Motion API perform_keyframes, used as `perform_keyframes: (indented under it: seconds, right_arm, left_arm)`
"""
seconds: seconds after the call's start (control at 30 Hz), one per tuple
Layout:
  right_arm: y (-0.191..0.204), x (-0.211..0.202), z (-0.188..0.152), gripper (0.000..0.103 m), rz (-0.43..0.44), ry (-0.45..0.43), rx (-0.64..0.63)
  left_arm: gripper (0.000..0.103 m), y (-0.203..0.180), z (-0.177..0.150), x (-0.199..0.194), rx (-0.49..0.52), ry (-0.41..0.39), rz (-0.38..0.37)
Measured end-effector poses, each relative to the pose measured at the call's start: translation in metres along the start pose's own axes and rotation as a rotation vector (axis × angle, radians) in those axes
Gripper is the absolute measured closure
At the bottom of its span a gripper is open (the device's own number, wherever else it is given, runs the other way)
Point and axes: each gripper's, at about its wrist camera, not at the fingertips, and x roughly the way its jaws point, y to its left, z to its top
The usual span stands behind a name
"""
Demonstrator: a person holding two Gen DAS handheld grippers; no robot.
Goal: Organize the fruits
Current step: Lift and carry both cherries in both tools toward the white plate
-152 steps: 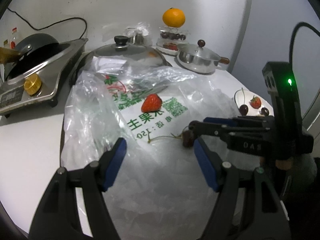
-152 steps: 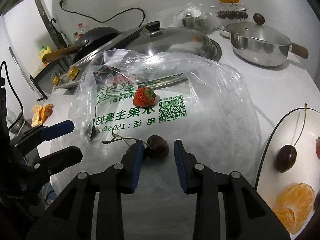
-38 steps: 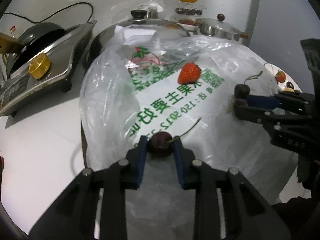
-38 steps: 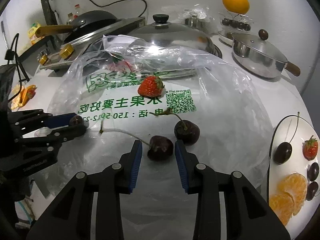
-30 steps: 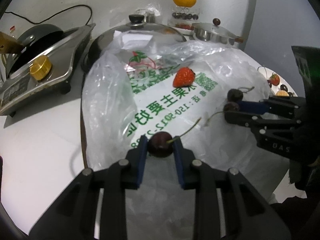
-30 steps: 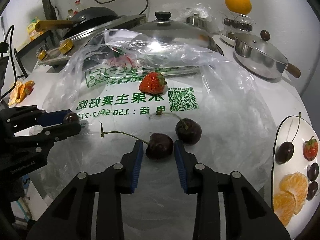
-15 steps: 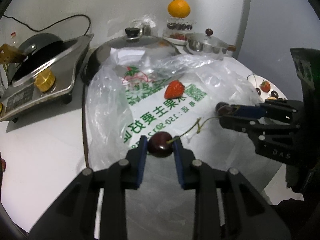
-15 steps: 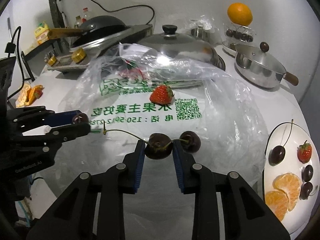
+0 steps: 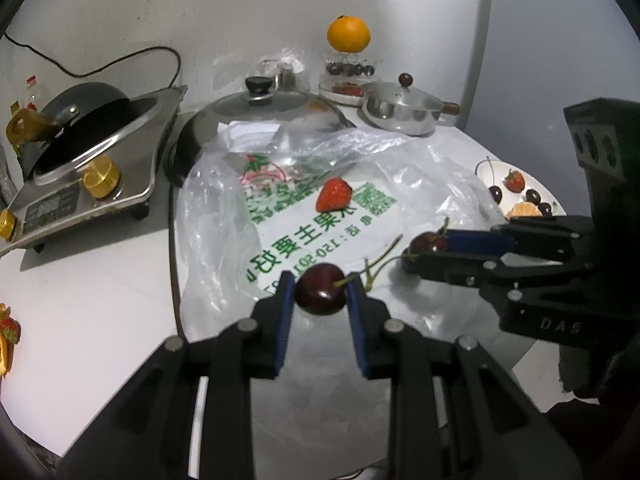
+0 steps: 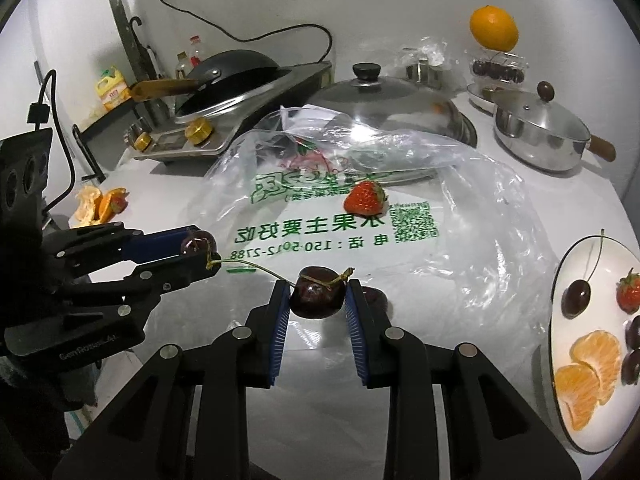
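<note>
L gripper (image 9: 320, 300) & R gripper (image 10: 316, 300) — each pinching glossy round cherry (image 9: 320, 294).

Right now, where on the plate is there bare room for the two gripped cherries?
On the plate, bare white shows between the stemmed cherry and the orange segments. Its right side, around the strawberry, is crowded.

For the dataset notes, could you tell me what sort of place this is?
Most likely a home kitchen counter: a wok on a cooktop, a lidded steel saucepan and cooking oil bottles stand behind the fruit bag.
</note>
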Motion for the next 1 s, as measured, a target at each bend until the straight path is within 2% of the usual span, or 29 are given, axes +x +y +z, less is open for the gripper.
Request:
perform_keyframes:
  seconds: [0.53, 1.0]
  right_arm:
    - [0.007, 0.034, -0.006, 0.073, 0.081, 0.078, 0.030]
    - [0.014, 0.012, 0.003, 0.073, 0.036, 0.019, -0.005]
  left_arm:
    - [0.076, 0.019, -0.008, -0.001, -0.036, 0.009, 0.023]
    - [0.076, 0.013, -0.004, -0.014, -0.027, -0.019, 0.025]
